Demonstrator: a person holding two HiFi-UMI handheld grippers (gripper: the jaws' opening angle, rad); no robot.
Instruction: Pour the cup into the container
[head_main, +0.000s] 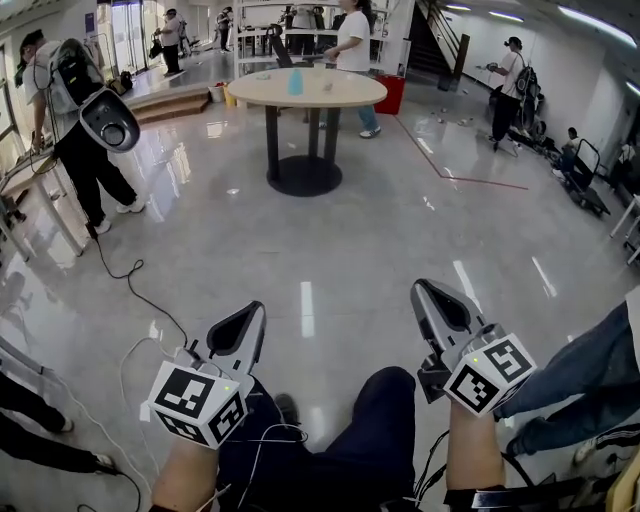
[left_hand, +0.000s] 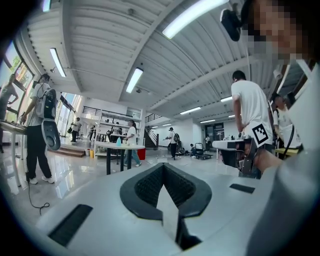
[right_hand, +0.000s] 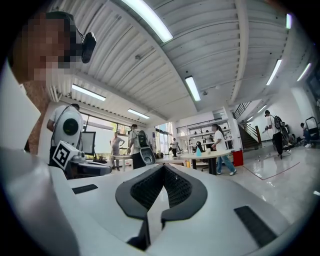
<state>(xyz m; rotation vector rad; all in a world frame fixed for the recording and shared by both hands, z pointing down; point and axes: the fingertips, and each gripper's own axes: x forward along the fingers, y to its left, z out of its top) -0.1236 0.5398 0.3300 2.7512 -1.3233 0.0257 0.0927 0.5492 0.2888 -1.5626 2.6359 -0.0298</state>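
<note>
Grey polished floor (head_main: 330, 250) lies between us and the round surface (head_main: 345, 92), does it not? Where do we hold our tools?

We hold both well short of that surface, above our own dark-trousered legs (head_main: 370, 430). Our left gripper (left_hand: 164, 172) has its jaws pressed together with nothing between them, and our right gripper (right_hand: 163, 170) is closed tight and empty as well.

And the cup we are to pour?

We see a pale blue vessel (head_main: 296, 82) standing upright on the surface, near its far edge; it is too small for us to say whether it is the cup or the container. Both grippers are well apart from it.

Who stands round that surface?

We see a person in a white shirt (head_main: 353, 40) just behind it, and a red bin (head_main: 392, 95) on the floor beyond it to the right.
</note>
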